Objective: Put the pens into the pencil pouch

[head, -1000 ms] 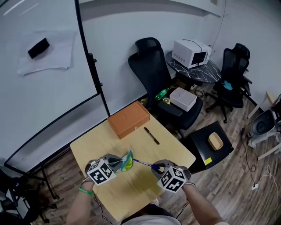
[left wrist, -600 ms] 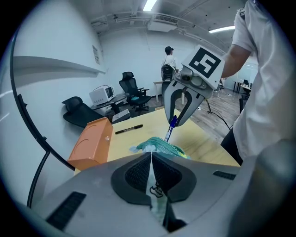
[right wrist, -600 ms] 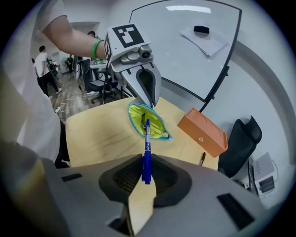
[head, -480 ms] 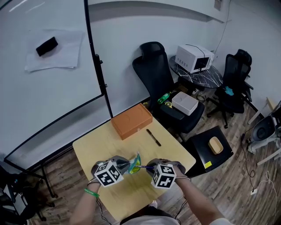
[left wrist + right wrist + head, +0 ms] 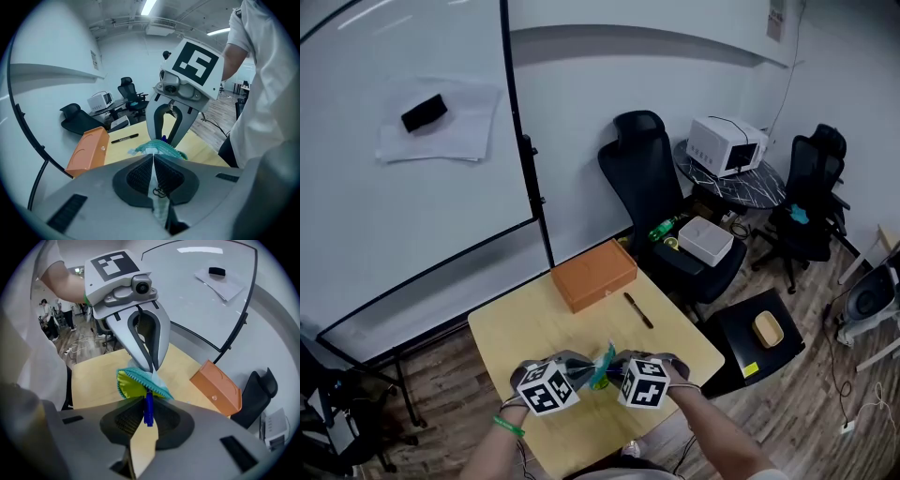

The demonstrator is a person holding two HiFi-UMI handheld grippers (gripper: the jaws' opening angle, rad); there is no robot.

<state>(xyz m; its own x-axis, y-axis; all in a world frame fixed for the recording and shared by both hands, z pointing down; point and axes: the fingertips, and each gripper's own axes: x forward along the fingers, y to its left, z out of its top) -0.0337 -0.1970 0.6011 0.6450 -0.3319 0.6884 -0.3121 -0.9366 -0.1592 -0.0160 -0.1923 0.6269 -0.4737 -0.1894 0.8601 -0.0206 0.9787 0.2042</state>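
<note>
**Blue pen at the pouch mouth**

My right gripper [image 5: 146, 405] is clamped on the slim blue plastic pen [image 5: 148, 414]. The pen's tip meets the open, yellow-lined teal fabric pouch [image 5: 137, 383]. My left gripper [image 5: 153, 163] pinches the pouch's edge tight, near the orange rectangular box [image 5: 593, 274].

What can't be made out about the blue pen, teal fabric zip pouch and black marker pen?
- Far end of the blue pen: right gripper view, buried in the teal zip pouch.
- Pouch contents: all views, hidden by fabric.
- Print on the black marker pen: head view, too small.
</note>
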